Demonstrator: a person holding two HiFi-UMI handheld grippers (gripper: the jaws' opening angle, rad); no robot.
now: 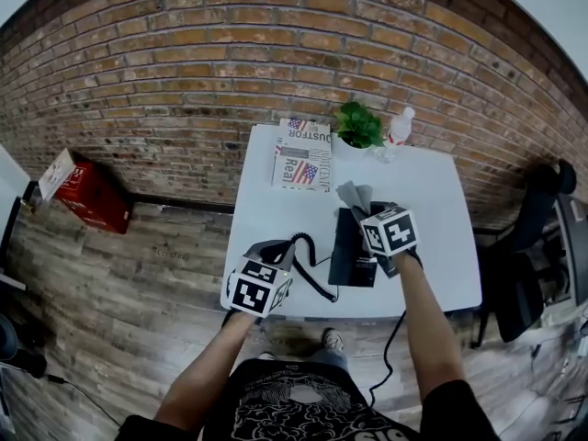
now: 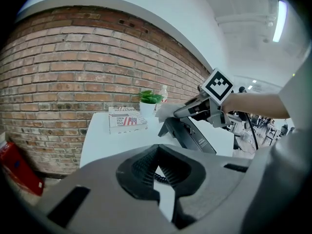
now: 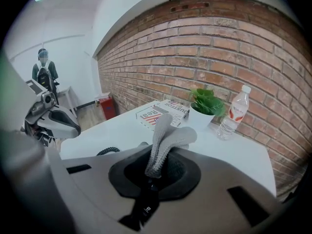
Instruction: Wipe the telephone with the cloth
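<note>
**A:** Head view first. Where is the telephone?

**B:** The black telephone [image 1: 352, 251] stands on the white worktop [image 1: 432, 246], near the front edge. The right gripper [image 1: 362, 211] covers its upper end and holds a grey cloth [image 1: 353, 194] just above it. I cannot tell from here whether the cloth touches the telephone.

**A:** And the other side?

**B:** The left gripper [image 1: 276, 252] hangs over the front left part of the worktop. The coiled cord [image 1: 314, 278] loops from beside its jaws toward the telephone. The jaw tips are small and dark here, so nothing reads between them. A printed box [image 1: 303, 159], a potted plant [image 1: 358, 124] and a bottle [image 1: 398, 129] stand by the brick wall.

**A:** Left gripper view?

**B:** The jaws are closed, tips meeting, with only a narrow slit below. White worktop and a bit of cord show in the slit. I cannot tell whether the cord is pinched or lies beyond. Past the jaws the telephone is a tilted slab with the cloth at its top edge, and the jaws cut off its foot.

**A:** Right gripper view?

**B:** The jaws are clamped on the cloth, which stands up out of them in a fold. A black strip with a small pale label shows beneath, but too little of it is visible to name. The left gripper sits at the far left, partly cut off.
</note>
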